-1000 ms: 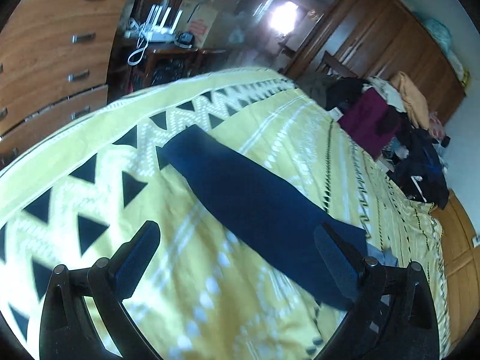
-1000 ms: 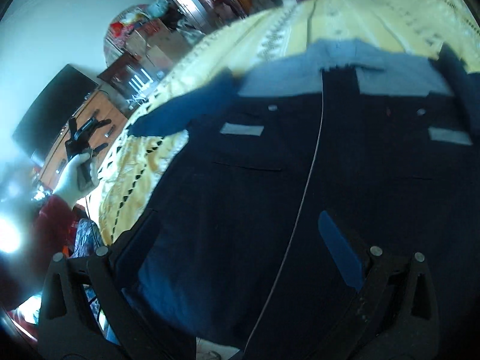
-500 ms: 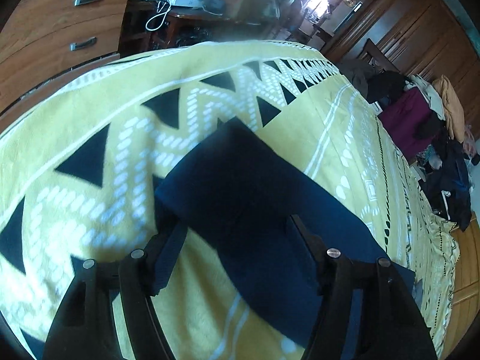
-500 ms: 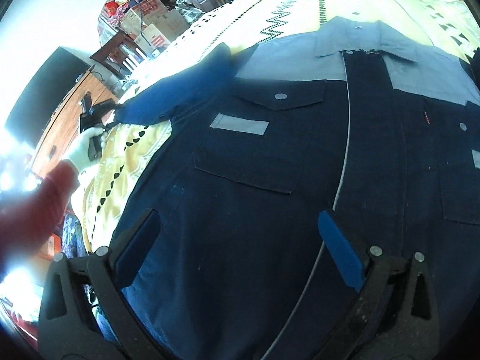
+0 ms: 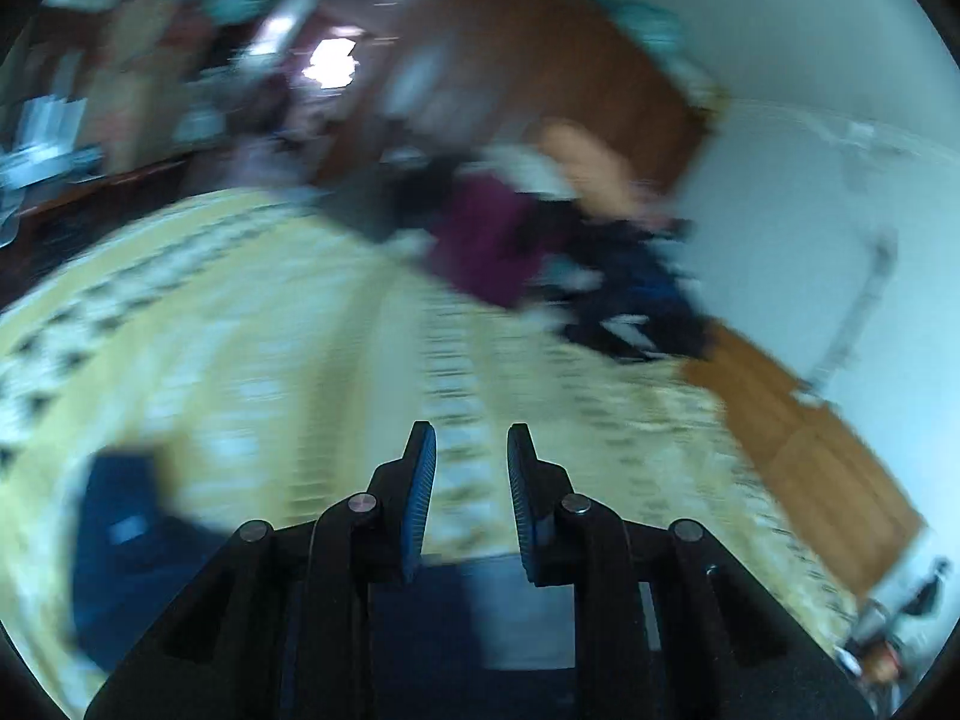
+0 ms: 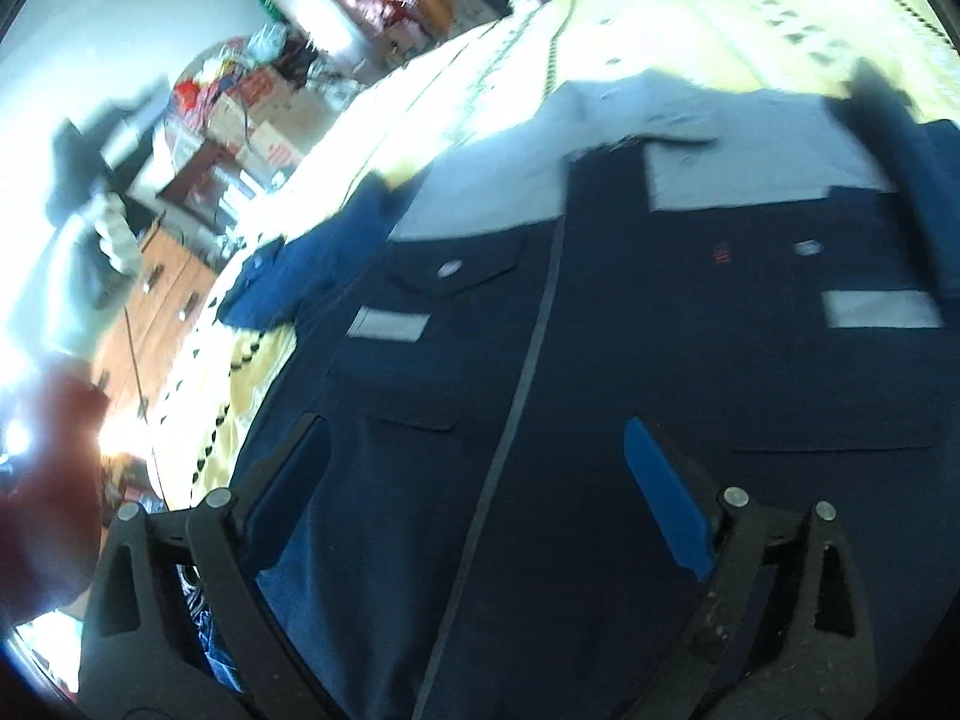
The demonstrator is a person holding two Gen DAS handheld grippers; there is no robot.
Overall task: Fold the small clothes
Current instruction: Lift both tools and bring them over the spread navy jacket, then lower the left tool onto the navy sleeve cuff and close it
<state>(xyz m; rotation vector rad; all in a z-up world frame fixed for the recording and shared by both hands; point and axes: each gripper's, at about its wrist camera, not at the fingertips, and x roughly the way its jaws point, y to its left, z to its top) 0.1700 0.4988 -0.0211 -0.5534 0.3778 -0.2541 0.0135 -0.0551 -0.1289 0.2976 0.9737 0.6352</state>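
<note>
Dark navy button-front work shirt w/ grey yoke [image 6: 600, 312] is spread flat on yellow patterned bedspread [image 5: 288, 360], prob for folding. Left tool [image 5: 470, 468] is narrowed, nothing visibly gripped; right tool [image 6: 477, 480] is held wide above shirt front.

Yellow patterned bedspread [image 5: 270, 324], wooden wardrobe [image 5: 558, 78], drawer chest [image 6: 162, 306]

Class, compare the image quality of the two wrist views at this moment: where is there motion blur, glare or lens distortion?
Left wrist view: heavy motion blur smears the yellow bedspread and the clothes pile, while the left gripper stays sharp. Right wrist view: milder blur on the navy jacket, blown-out glare at the left edge, and fisheye bending with a dark round border in both.
</note>
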